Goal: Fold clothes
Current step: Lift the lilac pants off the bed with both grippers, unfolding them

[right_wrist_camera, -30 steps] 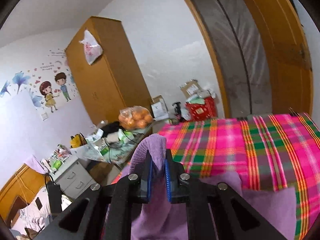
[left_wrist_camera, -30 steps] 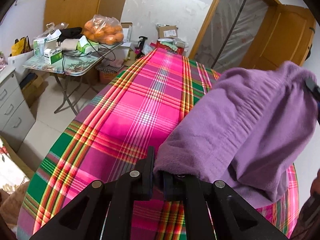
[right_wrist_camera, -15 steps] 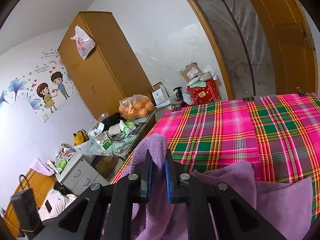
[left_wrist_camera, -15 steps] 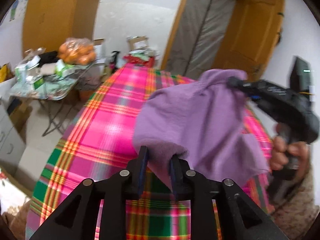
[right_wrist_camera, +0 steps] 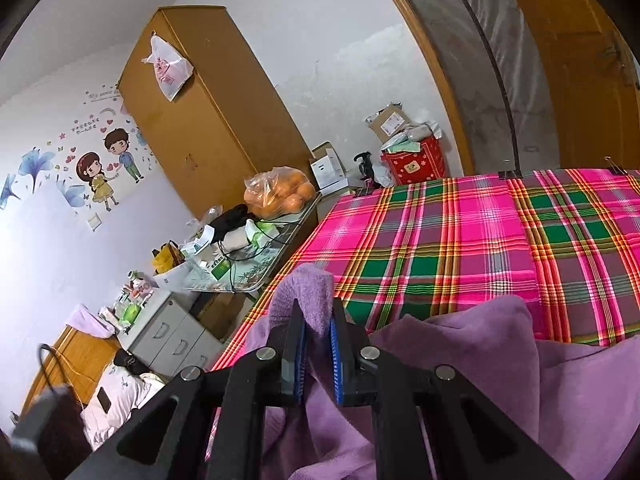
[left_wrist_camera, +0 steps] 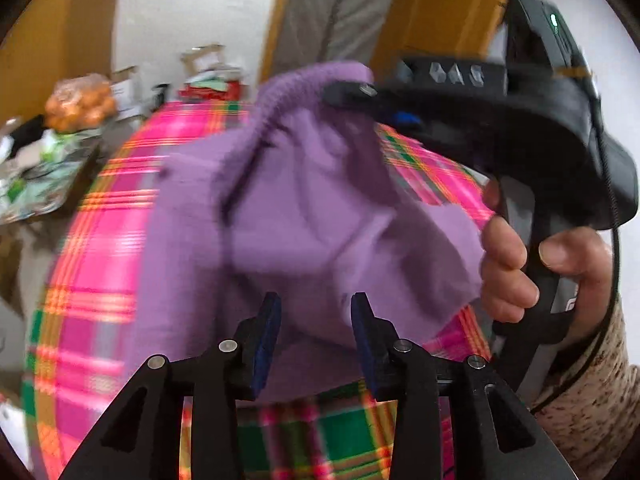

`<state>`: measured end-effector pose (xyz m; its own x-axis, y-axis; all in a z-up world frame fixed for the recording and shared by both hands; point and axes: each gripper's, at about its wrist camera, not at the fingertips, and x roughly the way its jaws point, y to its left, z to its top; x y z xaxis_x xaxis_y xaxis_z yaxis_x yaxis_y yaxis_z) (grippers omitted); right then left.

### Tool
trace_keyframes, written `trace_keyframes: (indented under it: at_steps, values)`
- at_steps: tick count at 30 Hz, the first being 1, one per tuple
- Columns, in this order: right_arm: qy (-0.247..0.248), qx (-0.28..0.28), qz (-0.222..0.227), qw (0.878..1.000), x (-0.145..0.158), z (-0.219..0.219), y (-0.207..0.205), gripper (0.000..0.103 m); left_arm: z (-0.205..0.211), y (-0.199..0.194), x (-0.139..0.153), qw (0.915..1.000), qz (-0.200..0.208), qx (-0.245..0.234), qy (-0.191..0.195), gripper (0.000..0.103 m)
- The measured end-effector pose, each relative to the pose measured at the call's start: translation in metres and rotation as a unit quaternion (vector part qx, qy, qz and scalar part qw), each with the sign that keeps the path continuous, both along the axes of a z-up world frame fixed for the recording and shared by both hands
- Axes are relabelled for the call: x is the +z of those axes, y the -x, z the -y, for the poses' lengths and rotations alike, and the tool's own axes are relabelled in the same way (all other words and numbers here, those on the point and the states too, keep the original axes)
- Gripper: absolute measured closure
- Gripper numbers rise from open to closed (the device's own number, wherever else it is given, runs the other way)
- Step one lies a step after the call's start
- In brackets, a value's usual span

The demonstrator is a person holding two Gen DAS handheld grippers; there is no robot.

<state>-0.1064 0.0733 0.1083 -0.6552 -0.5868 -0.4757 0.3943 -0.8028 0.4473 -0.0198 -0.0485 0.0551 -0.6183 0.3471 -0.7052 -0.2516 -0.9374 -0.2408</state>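
Note:
A purple fleece garment (left_wrist_camera: 304, 208) hangs over the table's pink and green plaid cloth (left_wrist_camera: 100, 248). My left gripper (left_wrist_camera: 314, 332) is near its lower edge. Its jaws are opening, the blue pads stand apart, and the fabric lies behind the gap without being pressed. My right gripper (left_wrist_camera: 348, 90), held by a hand (left_wrist_camera: 508, 264), pinches the garment's top corner up high. In the right wrist view that gripper (right_wrist_camera: 316, 320) is shut on a fold of the purple garment (right_wrist_camera: 500, 360), which bunches over the near edge of the plaid cloth (right_wrist_camera: 460, 240).
Left of the table stands a folding side table (right_wrist_camera: 256, 264) with a bag of oranges (right_wrist_camera: 280, 192) and boxes. A grey drawer cabinet (right_wrist_camera: 168, 332) and a wooden wardrobe (right_wrist_camera: 208, 120) are behind it. A red box (right_wrist_camera: 416, 160) sits by the door frame.
My left gripper's jaws have opened and let go of the garment's edge, and its view has swung right toward the right gripper. The right gripper keeps its grip.

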Motion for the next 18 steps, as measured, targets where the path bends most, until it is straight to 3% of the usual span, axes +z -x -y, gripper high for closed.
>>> trace_keyframes:
  at_steps: [8, 12, 18]
  values:
    - [0.001, 0.014, 0.004, 1.0, -0.002, -0.001, -0.003, 0.092, -0.022, 0.026, -0.022, 0.998, 0.036, 0.023, 0.047, 0.065]
    - [0.004, 0.017, 0.011, 1.0, -0.005, -0.003, -0.004, 0.092, -0.015, 0.042, -0.036, 0.9948, 0.093, 0.04, 0.009, 0.065]
    - [0.012, 0.015, 0.022, 1.0, -0.011, -0.012, -0.004, 0.091, -0.024, 0.046, -0.04, 0.994, 0.093, 0.041, 0.04, 0.065]
